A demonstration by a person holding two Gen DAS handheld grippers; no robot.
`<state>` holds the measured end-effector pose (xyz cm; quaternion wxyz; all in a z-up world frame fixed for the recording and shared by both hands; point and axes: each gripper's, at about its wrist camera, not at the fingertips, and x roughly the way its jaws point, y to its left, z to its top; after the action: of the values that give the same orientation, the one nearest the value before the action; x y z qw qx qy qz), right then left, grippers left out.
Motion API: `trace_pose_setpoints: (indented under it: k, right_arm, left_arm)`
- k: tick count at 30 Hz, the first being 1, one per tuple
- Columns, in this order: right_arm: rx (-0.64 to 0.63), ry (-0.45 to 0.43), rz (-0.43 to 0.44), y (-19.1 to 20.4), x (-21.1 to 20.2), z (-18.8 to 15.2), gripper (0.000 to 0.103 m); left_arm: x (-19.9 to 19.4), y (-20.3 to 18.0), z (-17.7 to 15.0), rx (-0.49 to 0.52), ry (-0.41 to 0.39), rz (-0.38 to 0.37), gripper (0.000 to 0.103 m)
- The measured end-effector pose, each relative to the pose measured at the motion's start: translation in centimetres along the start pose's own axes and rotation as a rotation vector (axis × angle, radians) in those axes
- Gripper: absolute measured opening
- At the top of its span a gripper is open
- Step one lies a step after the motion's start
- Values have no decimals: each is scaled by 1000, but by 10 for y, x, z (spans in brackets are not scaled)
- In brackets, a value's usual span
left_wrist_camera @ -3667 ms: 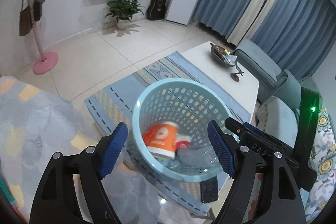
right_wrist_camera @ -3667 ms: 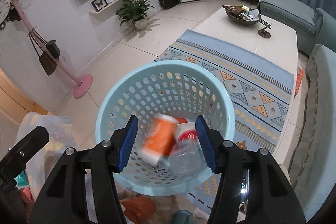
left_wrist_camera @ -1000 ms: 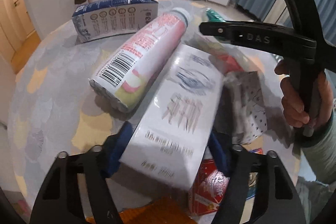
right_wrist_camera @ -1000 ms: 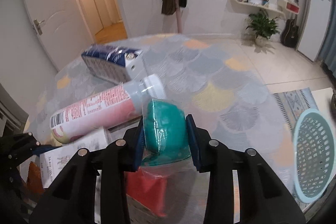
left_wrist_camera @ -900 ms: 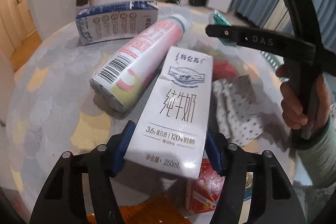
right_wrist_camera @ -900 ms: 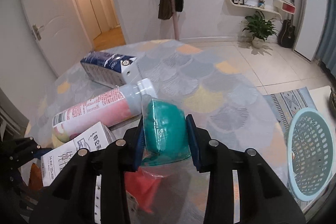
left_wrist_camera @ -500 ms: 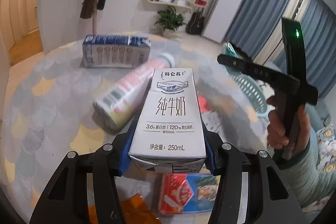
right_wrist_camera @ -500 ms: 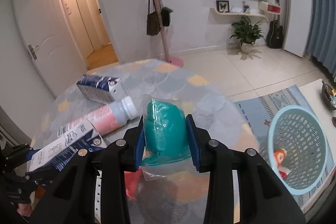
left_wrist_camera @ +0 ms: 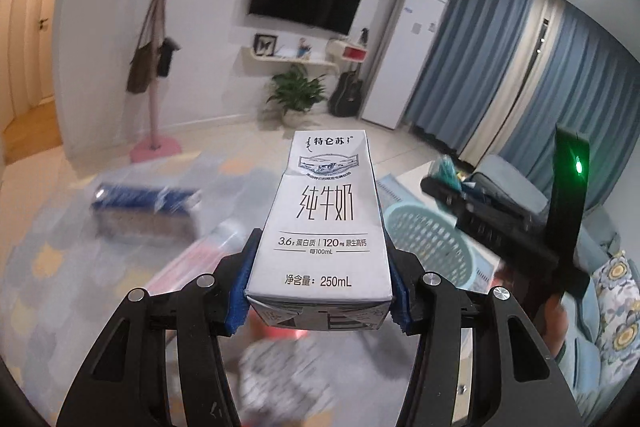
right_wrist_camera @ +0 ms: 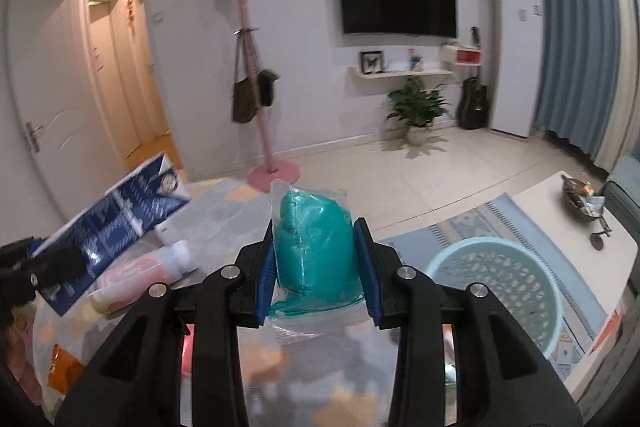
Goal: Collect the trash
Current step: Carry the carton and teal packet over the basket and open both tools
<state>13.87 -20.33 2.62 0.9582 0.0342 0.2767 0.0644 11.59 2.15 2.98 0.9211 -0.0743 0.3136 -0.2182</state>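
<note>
Carrying step: left gripper (left_wrist_camera: 318,297) pinching milk carton (left_wrist_camera: 322,223), right gripper (right_wrist_camera: 318,281) pinching teal bag (right_wrist_camera: 314,243). Next: bring both over basket (right_wrist_camera: 496,291) past bench edge, release.

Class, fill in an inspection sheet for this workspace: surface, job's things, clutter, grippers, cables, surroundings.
Surface: table under a grey scallop-patterned cloth.
Job's things: white 250 mL milk carton and clear bag of teal material, both held; pale blue perforated plastic basket on the floor beside the table.
Clutter: pink-labelled bottle, blue carton, orange wrapper.
Grippers: left gripper clamps the carton; right gripper clamps the bag.
Cables: nothing seen.
Surroundings: wall television, pink coat stand, potted plant.
</note>
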Motion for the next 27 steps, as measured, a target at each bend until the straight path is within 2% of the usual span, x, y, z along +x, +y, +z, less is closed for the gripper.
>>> trace_pose_setpoints:
  k: [7, 12, 19, 27]
  right_arm:
    - [111, 8, -89, -75, -2, -1, 33]
    - [226, 66, -163, -134, 8, -13, 33]
    - [372, 193, -235, -206, 30, -45, 33]
    - [438, 292, -274, -239, 53, -76, 34]
  left_arm:
    - [56, -63, 32, 63, 12, -63, 52]
    - [110, -106, 37, 125, 61, -56, 52]
    - [178, -132, 21, 79, 177, -121, 53]
    - [233, -155, -10, 83, 300, -144, 53]
